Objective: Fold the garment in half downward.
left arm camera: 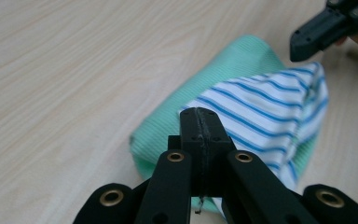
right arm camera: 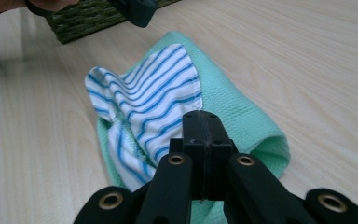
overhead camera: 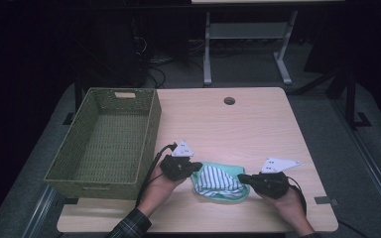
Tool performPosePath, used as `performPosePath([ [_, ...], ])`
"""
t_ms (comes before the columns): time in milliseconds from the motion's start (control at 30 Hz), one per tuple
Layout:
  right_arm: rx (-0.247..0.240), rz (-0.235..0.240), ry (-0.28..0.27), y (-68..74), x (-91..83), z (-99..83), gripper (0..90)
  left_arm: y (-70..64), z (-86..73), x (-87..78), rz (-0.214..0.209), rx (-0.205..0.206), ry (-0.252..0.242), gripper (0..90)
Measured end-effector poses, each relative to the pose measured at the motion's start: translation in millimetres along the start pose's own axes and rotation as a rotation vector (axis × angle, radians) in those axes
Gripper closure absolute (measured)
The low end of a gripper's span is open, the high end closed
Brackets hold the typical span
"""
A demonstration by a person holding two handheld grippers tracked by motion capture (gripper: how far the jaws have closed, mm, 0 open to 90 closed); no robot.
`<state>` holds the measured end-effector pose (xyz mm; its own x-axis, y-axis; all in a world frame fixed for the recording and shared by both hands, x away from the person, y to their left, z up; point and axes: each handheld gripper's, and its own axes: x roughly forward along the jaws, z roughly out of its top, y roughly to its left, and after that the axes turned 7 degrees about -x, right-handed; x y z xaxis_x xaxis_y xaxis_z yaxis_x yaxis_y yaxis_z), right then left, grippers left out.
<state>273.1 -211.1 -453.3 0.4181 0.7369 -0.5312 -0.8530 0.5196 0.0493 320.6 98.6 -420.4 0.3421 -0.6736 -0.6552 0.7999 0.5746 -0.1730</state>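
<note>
A mint-green cloth lies bunched near the table's front edge, with a white, blue-striped cloth crumpled on top of it. My left gripper is shut at the bundle's left edge. My right gripper is shut at its right edge. In the left gripper view the shut jaws point over the striped cloth, and the right gripper hovers just past its raised corner. In the right gripper view the shut jaws point over the striped cloth. Nothing shows between either pair of jaws.
A green woven basket stands empty on the table's left side, close to my left hand. The light wooden table has a cable hole near its far edge. A desk frame and cables stand beyond the table.
</note>
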Motion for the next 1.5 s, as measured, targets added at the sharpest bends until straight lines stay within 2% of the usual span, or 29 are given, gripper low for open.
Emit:
performPosePath([
  [233, 0.002, -0.025, 0.017, -15.2, 18.1, 9.0, 89.7, 7.6, 8.4, 19.4, 0.013, -0.001, 0.019, 89.5],
  [400, 0.007, -0.037, 0.04, -25.2, 31.9, 10.5, 89.8, 9.5, 6.5, 34.5, 0.002, -0.014, 0.05, 89.5],
  [533, 0.014, -0.036, 0.081, -28.2, 42.7, 10.4, 89.8, 8.9, 4.6, 42.8, 0.015, 0.001, 0.085, 89.5],
  [667, 0.013, -0.046, 0.124, -30.4, 47.4, 4.8, 89.9, 12.8, -1.9, 48.9, 0.028, -0.005, 0.13, 89.6],
  [700, 0.034, -0.047, 0.134, -30.2, 47.1, 4.1, 89.9, 13.9, -3.4, 49.8, 0.024, -0.009, 0.136, 89.6],
  [767, 0.041, -0.051, 0.144, -33.6, 46.3, 1.4, 89.9, 14.6, -4.3, 50.8, 0.018, -0.021, 0.128, 89.7],
  [900, 0.057, -0.056, 0.152, -34.3, 39.7, -2.7, 89.9, 15.1, -5.3, 50.5, 0.017, -0.003, 0.136, 89.8],
  [1033, 0.086, -0.048, 0.148, -33.9, 32.7, -7.7, 89.9, 15.6, -5.5, 51.0, 0.012, -0.001, 0.124, 89.7],
  [1067, 0.079, -0.048, 0.148, -33.9, 32.8, -7.7, 89.9, 15.6, -5.1, 50.7, 0.011, -0.006, 0.116, 89.6],
  [1100, 0.064, -0.049, 0.151, -34.0, 33.0, -6.3, 89.8, 15.6, -3.9, 49.6, 0.008, 0.0, 0.119, 89.6],
  [1300, 0.053, -0.046, 0.108, -36.6, 31.5, 9.0, 89.7, 11.8, 4.7, 34.2, -0.024, -0.004, 0.057, 89.1],
  [1333, 0.037, -0.046, 0.097, -38.0, 31.6, 10.9, 89.8, 10.5, 5.4, 32.2, -0.029, -0.008, 0.047, 89.1],
  [1500, 0.039, -0.04, 0.077, -40.6, 33.8, 19.8, 89.8, 4.3, 6.2, 25.4, -0.064, -0.004, 0.034, 89.2],
])
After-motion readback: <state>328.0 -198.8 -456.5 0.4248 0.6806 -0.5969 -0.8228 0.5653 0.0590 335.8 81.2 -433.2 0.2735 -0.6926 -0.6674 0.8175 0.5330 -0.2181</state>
